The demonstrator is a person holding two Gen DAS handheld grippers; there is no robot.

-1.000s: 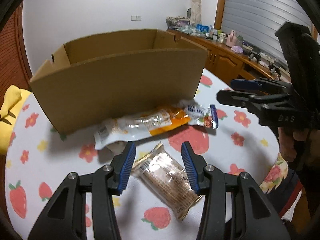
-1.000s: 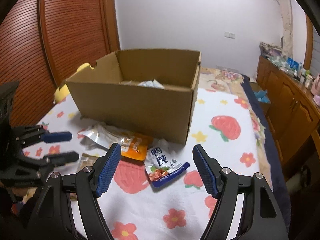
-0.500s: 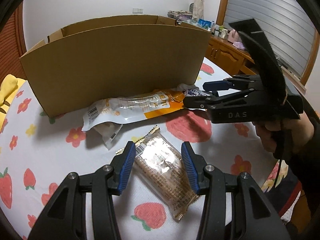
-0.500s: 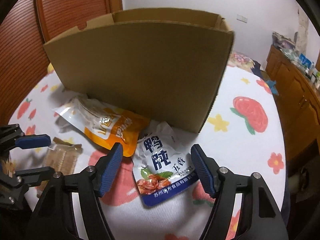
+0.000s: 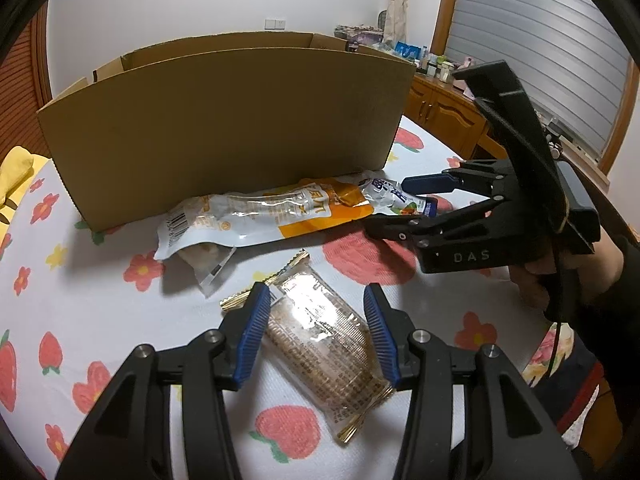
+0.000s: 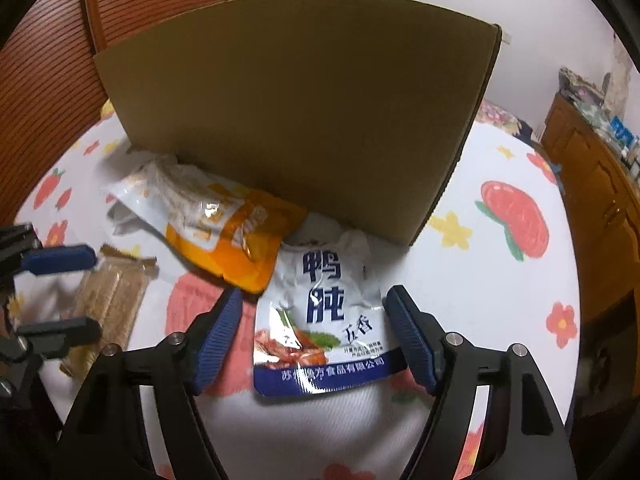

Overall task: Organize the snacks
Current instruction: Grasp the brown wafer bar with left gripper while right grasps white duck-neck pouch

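Lower centre, both views: right tongs (image 6: 312, 336) wide, straddling blue pouch (image 6: 320, 320) flat on worktop (image 6: 500, 300) before box (image 6: 300, 120); left tongs (image 5: 314, 334) narrower, straddling wafer pack (image 5: 324, 344). Neither gripped. Both likely light, crinkly, slippery; pinch across middle.

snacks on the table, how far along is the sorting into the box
Early. Nothing visibly done: the cardboard box hides its inside from both views. In hand: the left tool straddles the brown cracker pack, and the right tool straddles the blue-and-white pouch, neither gripped. Left: those two and the orange pouch, all lying on the tablecloth.
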